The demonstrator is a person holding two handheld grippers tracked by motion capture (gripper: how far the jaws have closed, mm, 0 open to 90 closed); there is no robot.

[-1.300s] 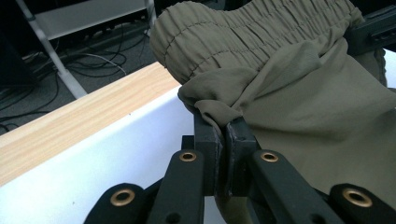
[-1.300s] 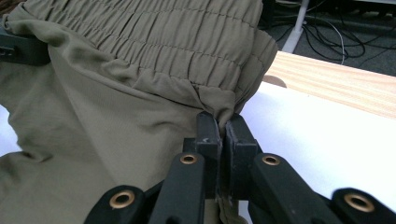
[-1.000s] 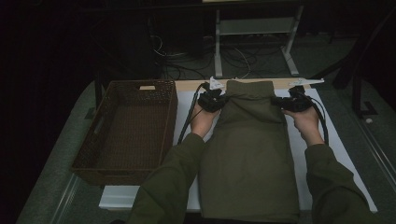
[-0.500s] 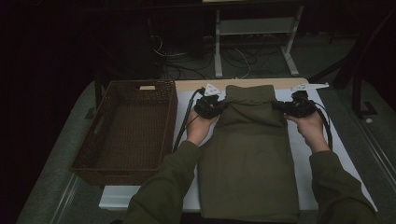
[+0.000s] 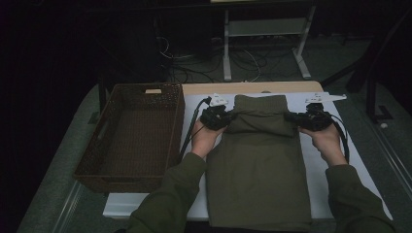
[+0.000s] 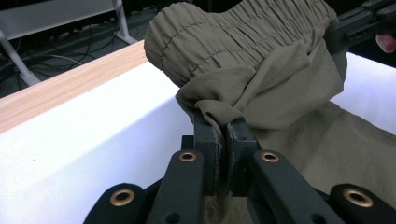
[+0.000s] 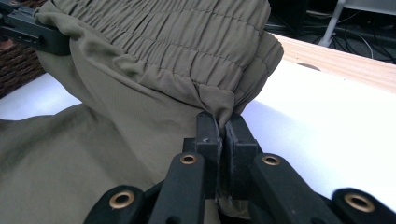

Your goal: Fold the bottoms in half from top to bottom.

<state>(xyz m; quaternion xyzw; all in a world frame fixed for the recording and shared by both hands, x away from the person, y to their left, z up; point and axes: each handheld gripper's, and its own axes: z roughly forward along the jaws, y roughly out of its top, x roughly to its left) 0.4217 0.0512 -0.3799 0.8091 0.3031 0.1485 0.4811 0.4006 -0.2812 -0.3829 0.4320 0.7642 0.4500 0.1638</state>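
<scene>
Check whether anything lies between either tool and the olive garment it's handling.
Nothing visible does: the left tool and right tool are each shut directly on the olive garment, near its elastic waistband.

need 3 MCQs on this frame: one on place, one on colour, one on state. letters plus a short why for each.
1. Where is the wicker basket relative to the garment?
A. to its left
B. to its right
C. on top of it

2. What colour is the garment?
A. red
B. olive green
C. white

3. What state is the left gripper in?
A. wide open above the cloth
B. shut on the garment's edge
C. lying in the basket

Key:
1. A, in the high view the basket stands left of the garment on the table.
2. B, all three views show olive green fabric.
3. B, in the left gripper view its jaws pinch a fold below the gathered waistband.
</scene>
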